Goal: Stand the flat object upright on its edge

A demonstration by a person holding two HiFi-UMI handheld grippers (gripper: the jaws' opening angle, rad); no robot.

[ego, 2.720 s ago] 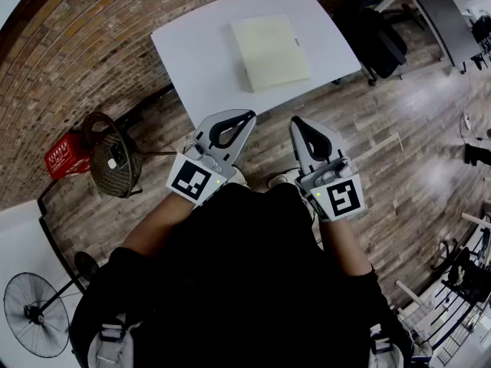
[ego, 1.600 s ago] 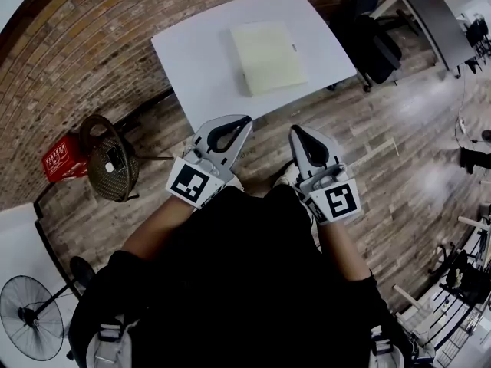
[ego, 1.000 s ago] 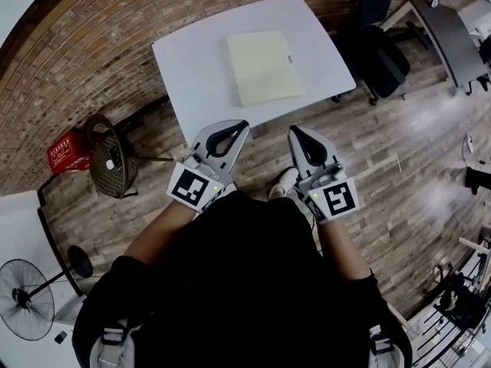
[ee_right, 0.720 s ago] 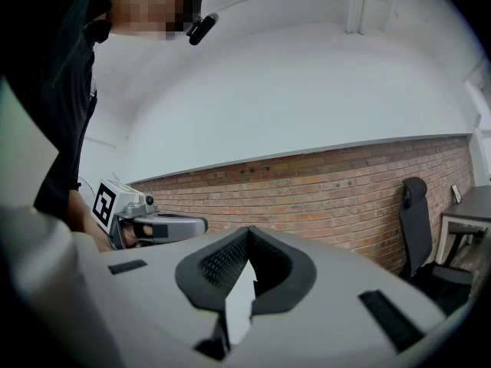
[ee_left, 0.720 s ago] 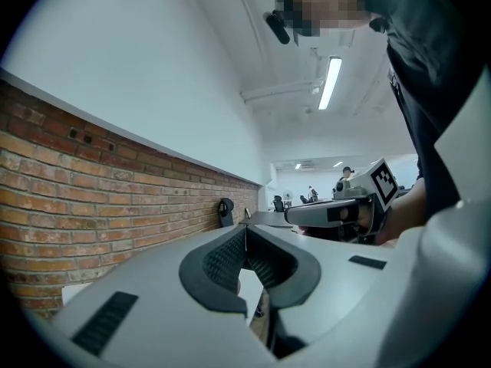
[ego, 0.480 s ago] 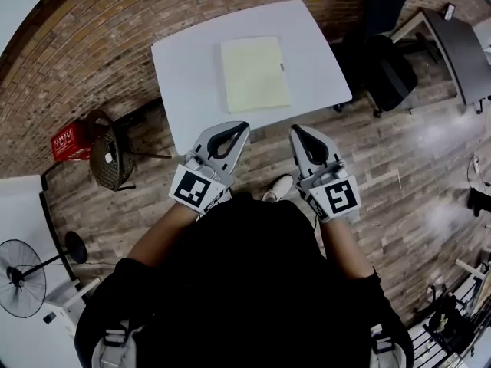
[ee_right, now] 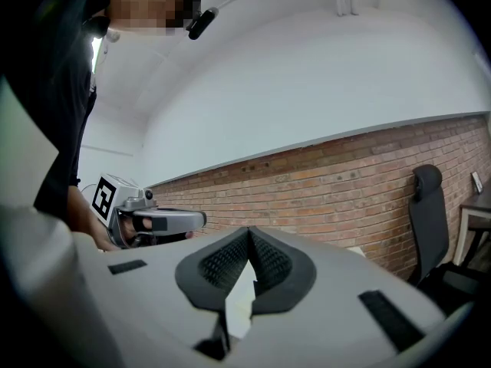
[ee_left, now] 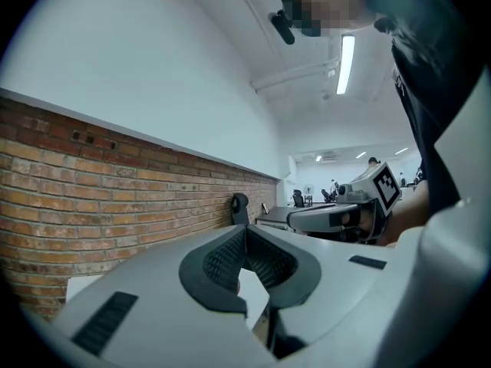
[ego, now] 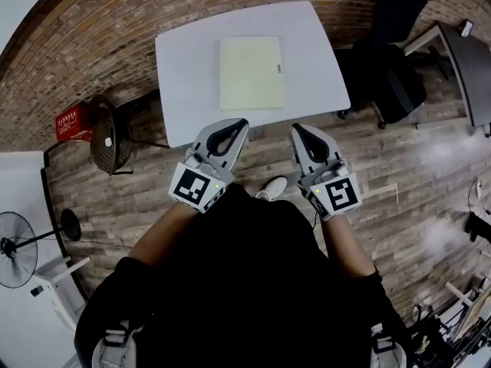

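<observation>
The person's arms hold the left gripper (ego: 238,123) and the right gripper (ego: 296,128) side by side and level over the wooden floor (ego: 399,175), both pointing toward the table (ego: 184,67). Each has its jaws closed tip to tip with nothing between them. Just past their tips stands the white table, and the flat pad (ego: 252,73) lies on its face near the middle of the top, well apart from both grippers. It is a thin, plain, pale yellow-green rectangle with a small dark mark on its right edge, its long sides running away from the person. Beyond the table is a brick wall (ego: 115,14).
</observation>
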